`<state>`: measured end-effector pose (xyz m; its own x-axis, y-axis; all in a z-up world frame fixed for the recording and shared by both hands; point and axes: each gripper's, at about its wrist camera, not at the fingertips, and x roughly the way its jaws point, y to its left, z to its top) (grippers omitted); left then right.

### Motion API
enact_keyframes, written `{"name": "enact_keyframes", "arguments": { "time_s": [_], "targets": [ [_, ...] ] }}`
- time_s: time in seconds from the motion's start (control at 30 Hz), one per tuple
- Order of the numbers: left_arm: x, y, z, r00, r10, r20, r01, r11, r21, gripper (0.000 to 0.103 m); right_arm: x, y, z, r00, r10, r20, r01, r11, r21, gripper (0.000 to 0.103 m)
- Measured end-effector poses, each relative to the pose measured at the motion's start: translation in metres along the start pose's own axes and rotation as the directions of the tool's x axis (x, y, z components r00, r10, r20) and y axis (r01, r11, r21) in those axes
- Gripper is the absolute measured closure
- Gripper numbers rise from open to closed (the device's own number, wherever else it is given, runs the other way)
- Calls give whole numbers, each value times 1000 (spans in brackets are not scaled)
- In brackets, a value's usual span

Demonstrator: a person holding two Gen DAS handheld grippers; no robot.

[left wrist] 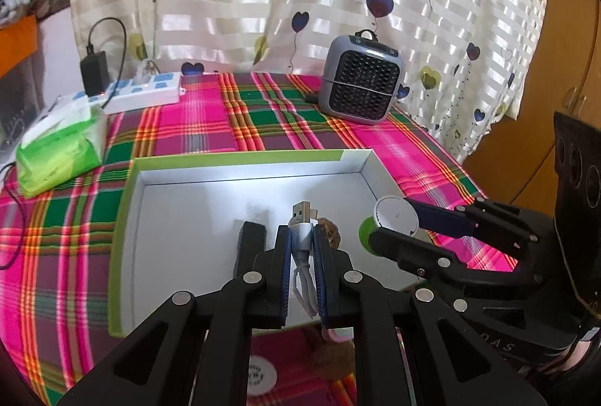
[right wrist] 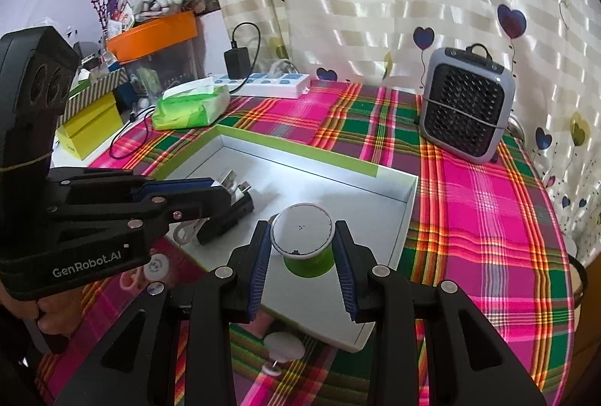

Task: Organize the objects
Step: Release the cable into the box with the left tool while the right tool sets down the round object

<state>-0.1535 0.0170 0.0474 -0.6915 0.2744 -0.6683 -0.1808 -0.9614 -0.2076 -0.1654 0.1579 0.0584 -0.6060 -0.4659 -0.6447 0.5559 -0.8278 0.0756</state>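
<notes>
A white USB cable [left wrist: 300, 237] is pinched tight between the blue pads of the left gripper [left wrist: 300, 237], with its metal plug sticking out in front. A spool of green thread [right wrist: 306, 248] with a white round top is squeezed between the pads of the right gripper [right wrist: 305, 248]. Both things are held over the open white box with the green rim [left wrist: 240, 158], which sits on the bright checked tablecloth [left wrist: 188, 128]. A black block [left wrist: 249, 240] is already lying inside the box.

A few things could go wrong. The rest of the cable is seen hanging loose under the left gripper, so it could be caught on the near wall of the box, or be left trailing outside when the plug is dropped. The spool is round, so it could roll away if it is let go while tipped. The two grippers are close together, so one could be bumped by the other. The box is light card, and it could be pushed along the cloth if its wall is knocked.
</notes>
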Motion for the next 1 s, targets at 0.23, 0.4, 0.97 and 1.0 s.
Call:
{"name": "enact_keyframes", "arguments": {
  "time_s": [0.23,0.4,0.97,1.0],
  "targets": [
    [17,4,2,1000,12,-20,-12,1000,-20,93,13,-6,-3,1000,4,-22,-3,1000,22,68],
    [23,4,-1,999,26,-34,-26,1000,-17,93,18,-4,-4,999,2,-36,-1,1000,19,68],
    [36,-2,-8,995,72,-69,-70,997,34,93,30,-6,-9,996,6,-88,-4,1000,20,68],
    [36,-3,-7,995,73,-69,-71,997,35,93,30,-6,-9,996,8,-88,-6,1000,19,68]
  ]
}}
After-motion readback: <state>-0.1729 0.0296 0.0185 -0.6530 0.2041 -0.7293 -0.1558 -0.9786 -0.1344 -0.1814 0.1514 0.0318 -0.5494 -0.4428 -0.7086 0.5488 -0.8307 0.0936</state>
